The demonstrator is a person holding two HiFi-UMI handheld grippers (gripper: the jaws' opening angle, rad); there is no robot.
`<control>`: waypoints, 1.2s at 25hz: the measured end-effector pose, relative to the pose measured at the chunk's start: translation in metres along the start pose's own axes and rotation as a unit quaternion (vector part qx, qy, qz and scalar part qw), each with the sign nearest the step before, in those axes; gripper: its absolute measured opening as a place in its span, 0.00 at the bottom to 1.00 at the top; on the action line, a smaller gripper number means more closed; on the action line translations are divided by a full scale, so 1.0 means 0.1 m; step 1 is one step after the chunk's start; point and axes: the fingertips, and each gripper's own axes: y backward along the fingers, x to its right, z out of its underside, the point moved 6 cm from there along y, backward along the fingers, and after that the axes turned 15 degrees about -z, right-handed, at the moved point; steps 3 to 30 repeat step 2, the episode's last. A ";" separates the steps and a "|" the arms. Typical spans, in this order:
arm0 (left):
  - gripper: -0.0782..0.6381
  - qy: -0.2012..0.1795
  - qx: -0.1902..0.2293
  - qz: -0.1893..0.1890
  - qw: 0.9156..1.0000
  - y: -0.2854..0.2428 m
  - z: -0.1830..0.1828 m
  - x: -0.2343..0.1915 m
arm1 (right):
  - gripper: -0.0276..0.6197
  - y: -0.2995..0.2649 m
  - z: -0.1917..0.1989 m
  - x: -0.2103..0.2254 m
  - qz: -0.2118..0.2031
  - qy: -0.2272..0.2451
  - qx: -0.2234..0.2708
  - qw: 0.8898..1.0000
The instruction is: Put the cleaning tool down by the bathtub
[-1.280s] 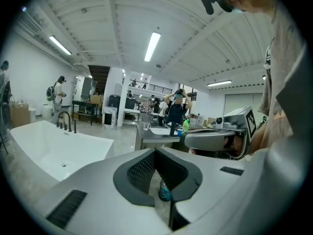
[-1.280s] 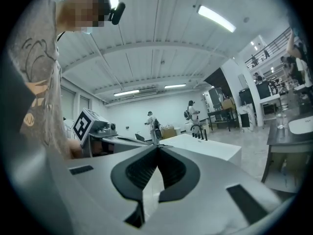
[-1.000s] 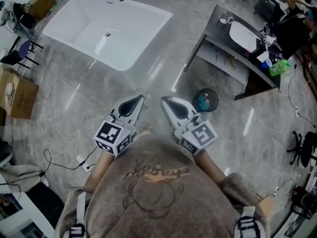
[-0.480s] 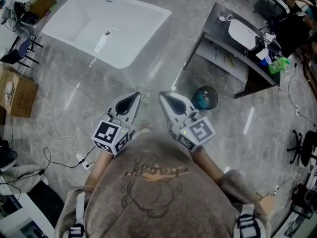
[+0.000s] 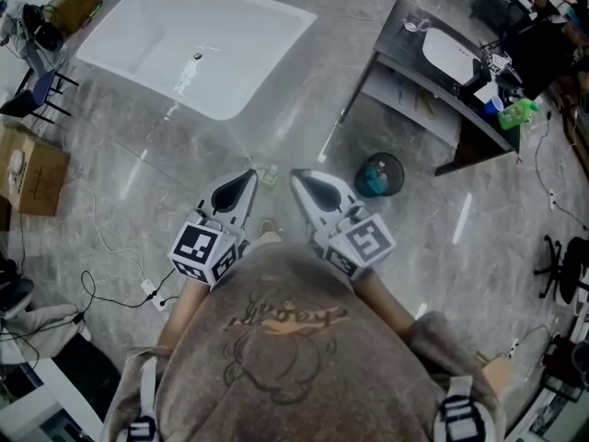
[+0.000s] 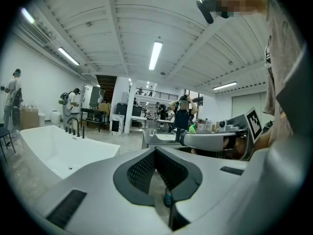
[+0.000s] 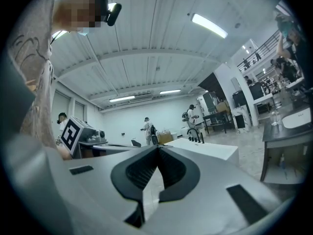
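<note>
Left gripper and right gripper, fingers clenched empty, face bathtub; bin nearby right.

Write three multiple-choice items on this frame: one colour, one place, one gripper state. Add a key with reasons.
1. The bathtub is:
A) white
B) black
C) green

2. The round bin stands:
A) inside the bathtub
B) on the floor beside the vanity
C) on the vanity top

3. The left gripper is:
A) shut, empty
B) wide open
C) shut on a brush

Key:
1 A: the tub shows plain white in the head view.
2 B: the bin sits on the grey floor just off the vanity's near corner.
3 A: its fingers meet at the tips with nothing between them.
</note>
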 end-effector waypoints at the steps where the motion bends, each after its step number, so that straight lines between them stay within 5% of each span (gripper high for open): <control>1: 0.11 -0.002 -0.001 0.000 1.000 0.01 0.01 0.01 | 0.04 0.01 0.01 -0.01 -0.001 0.000 0.000 1.000; 30: 0.12 -0.003 -0.003 0.001 1.000 0.02 0.03 0.03 | 0.04 0.01 0.02 -0.01 -0.002 0.000 -0.001 1.000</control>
